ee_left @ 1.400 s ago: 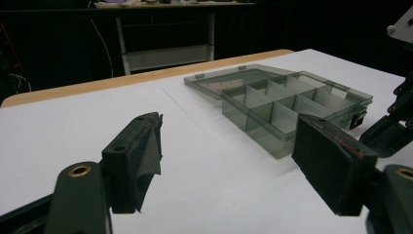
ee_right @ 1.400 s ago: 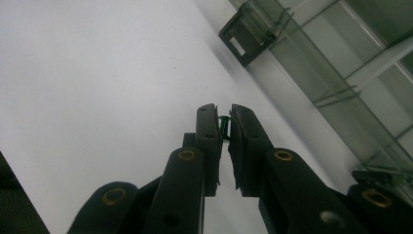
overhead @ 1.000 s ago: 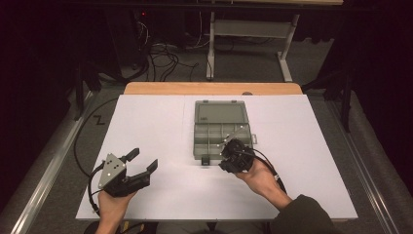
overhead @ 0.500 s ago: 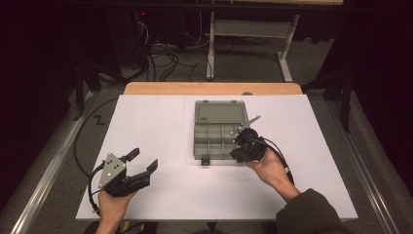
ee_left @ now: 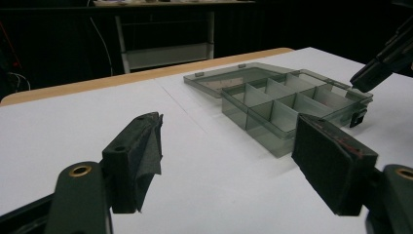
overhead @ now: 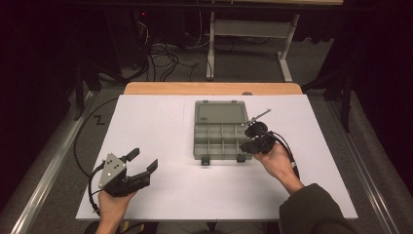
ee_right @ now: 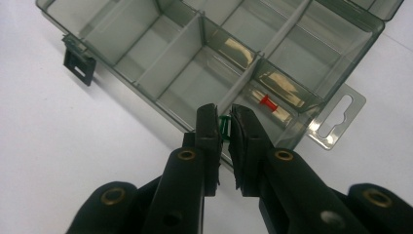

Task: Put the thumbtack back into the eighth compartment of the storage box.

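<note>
The right gripper [ee_right: 223, 126] has shifted since a second ago — in the high view it has travelled from the front edge of the box, near the middle latch, out to the box's front right corner, while the left gripper [overhead: 141, 163] has kept its place on the near left of the white worktop [overhead: 160, 126], its fingers [ee_left: 139, 156] wide apart on nothing. In the right gripper view the fingers [ee_right: 209, 129] are pressed nearly together on a small green push pin [ee_right: 224, 126], which peeks out between their tips just above the box's near wall. Judging by that, the pin has been carried across and is now poised over the corner compartments — a drop into one of them looks like the step in hand.

The pin itself is tiny, bright green and mostly hidden by the black pads, so its orientation cannot be told. Just beyond it, a small red push pin [ee_right: 267, 103] lies on its side in the narrow compartment at the corner by the clear hang tab.

The shallow smoky-grey transparent plastic organiser box [overhead: 221, 139] lies mid-worktop, its dividers forming two rows of otherwise bare compartments, two dark latches at its front edge and its lid [overhead: 220, 112] folded flat open on the far side.
</note>
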`<state>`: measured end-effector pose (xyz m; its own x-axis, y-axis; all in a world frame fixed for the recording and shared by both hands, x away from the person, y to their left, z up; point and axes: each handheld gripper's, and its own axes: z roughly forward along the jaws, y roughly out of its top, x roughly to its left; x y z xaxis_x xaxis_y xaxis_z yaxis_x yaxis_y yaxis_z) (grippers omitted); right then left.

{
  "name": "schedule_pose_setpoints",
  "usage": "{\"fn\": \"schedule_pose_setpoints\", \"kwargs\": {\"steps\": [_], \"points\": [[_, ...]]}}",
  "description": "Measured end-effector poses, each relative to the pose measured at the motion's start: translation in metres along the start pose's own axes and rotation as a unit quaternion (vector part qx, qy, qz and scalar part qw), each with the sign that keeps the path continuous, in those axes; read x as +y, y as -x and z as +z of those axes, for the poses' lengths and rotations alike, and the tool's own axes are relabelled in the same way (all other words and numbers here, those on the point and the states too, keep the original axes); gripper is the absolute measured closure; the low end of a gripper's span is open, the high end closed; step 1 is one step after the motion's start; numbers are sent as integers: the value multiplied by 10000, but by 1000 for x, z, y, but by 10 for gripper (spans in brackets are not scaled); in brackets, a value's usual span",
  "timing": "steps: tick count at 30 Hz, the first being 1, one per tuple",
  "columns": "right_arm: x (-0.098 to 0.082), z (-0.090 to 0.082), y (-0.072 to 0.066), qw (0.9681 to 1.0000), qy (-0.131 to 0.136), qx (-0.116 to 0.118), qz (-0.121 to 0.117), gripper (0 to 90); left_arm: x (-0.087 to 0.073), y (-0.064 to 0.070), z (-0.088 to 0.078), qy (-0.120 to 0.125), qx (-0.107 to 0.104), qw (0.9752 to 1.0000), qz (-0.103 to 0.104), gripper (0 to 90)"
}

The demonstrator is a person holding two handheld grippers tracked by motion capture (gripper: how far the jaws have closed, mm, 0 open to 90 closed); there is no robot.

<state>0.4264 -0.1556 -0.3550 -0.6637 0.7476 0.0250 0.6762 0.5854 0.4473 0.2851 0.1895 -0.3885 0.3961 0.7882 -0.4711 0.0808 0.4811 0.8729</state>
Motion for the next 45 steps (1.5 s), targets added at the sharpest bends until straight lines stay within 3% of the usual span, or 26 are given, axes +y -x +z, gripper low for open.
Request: {"fn": "schedule_pose_setpoints", "kwargs": {"steps": [26, 45], "points": [[6, 23, 13, 9992, -298, -4, 259, 804, 1, -2, 0, 8, 13, 10000, -26, 267], [-3, 7, 22, 9991, 92, 26, 411, 757, 1, -2, 0, -6, 7, 10000, -43, 267]]}}
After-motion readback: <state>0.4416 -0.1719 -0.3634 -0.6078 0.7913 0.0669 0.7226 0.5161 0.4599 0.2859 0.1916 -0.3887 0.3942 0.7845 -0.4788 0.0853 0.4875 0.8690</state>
